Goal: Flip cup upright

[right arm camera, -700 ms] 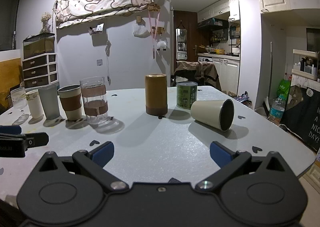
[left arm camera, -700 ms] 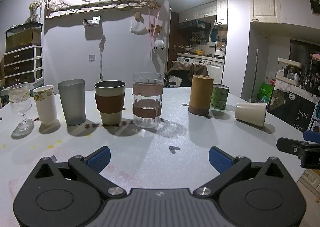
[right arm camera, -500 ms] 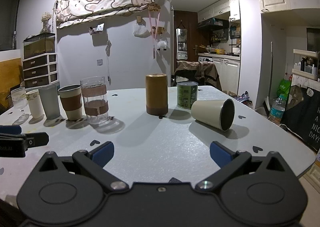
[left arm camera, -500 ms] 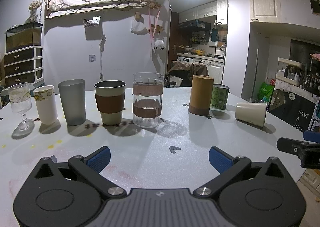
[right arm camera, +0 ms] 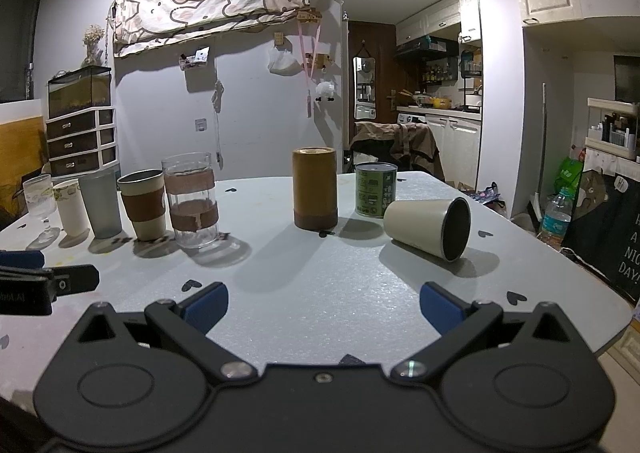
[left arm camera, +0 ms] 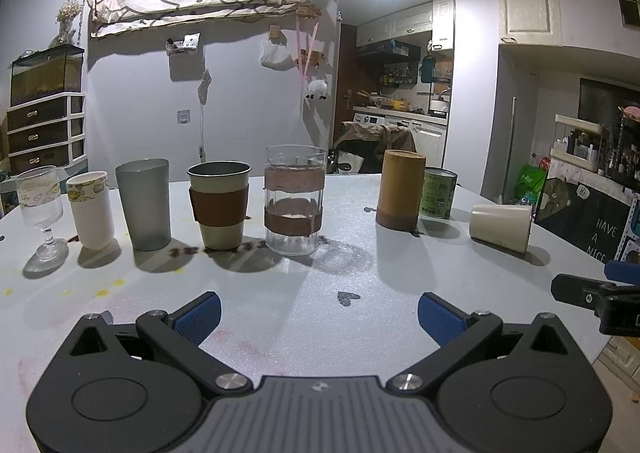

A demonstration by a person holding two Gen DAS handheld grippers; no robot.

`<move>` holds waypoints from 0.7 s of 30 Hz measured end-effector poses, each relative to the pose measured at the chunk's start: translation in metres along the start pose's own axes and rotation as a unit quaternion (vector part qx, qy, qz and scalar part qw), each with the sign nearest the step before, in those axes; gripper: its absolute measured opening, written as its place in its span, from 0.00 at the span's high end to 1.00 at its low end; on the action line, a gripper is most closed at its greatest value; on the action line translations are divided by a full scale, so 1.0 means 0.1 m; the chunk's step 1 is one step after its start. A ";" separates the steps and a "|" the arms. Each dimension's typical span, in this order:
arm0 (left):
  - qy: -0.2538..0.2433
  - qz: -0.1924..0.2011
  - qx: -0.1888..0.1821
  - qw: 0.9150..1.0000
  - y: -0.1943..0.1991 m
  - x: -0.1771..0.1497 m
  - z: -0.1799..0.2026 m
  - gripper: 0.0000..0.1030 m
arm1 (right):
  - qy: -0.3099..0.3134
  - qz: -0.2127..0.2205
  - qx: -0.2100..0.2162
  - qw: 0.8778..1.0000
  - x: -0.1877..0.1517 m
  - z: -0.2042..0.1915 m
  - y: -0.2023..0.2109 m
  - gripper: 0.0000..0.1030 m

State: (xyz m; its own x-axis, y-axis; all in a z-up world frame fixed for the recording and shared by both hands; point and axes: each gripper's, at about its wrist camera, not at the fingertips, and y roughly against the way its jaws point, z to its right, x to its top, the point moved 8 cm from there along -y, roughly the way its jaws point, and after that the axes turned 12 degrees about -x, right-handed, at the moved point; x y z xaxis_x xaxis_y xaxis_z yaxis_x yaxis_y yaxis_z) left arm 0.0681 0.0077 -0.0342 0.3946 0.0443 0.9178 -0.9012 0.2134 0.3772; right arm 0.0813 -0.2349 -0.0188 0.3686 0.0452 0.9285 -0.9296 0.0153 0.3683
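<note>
A cream cup with a dark inside [right arm camera: 430, 226] lies on its side on the white table [right arm camera: 320, 293], mouth toward the right front. It also shows at the right in the left wrist view [left arm camera: 500, 226]. My right gripper [right arm camera: 323, 307] is open and empty, a short way in front of and left of the cup. My left gripper [left arm camera: 319, 317] is open and empty, near the table's front, facing the row of cups. The right gripper's tip shows at the right edge of the left wrist view [left arm camera: 592, 299].
A row stands upright at the back: a stemmed glass [left arm camera: 42, 209], a white cup [left arm camera: 91, 213], a grey tumbler [left arm camera: 145, 203], a sleeved cup [left arm camera: 219, 209], a clear glass [left arm camera: 294, 203], a brown cylinder [right arm camera: 315, 187] and a green can [right arm camera: 375, 189]. The table's right edge is close to the fallen cup.
</note>
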 end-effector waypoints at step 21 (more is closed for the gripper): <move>-0.001 -0.001 0.002 1.000 0.00 0.00 0.00 0.00 | -0.020 0.003 0.014 1.000 0.17 0.02 -0.11 0.00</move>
State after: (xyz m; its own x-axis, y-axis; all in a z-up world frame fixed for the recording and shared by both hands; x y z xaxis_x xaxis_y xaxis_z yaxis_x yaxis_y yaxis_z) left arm 0.0674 0.0073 -0.0343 0.3954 0.0424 0.9175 -0.9014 0.2101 0.3787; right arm 0.0978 -0.2367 -0.0073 0.3634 0.0053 0.9316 -0.9315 -0.0133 0.3634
